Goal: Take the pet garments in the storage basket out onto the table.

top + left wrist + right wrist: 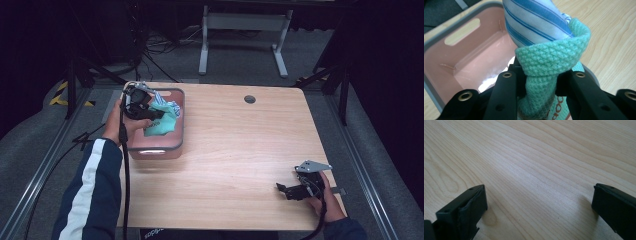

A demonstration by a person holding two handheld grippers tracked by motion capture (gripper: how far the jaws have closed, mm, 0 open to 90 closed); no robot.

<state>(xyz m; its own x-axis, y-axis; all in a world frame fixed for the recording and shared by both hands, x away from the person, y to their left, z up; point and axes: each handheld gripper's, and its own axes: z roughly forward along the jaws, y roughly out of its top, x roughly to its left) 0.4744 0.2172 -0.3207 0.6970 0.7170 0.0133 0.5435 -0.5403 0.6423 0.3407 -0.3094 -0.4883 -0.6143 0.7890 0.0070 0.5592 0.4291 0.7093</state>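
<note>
The left gripper (pixel 540 77) has its fingers (pixel 506 92) clamped on a green knitted cloth (pixel 551 57) wrapped around a blue-striped cloth (pixel 534 22), held over the pink bin (pixel 176 131) at far left. The right gripper (pixel 285 189) rests near right on the table (pixel 240 150), jaws spread wide apart.

Bin (pixel 175 142) sits at the table's (pixel 240 165) left; cloths (pixel 162 120) in it; right gripper (pixel 286 189) near the front-right corner.
</note>
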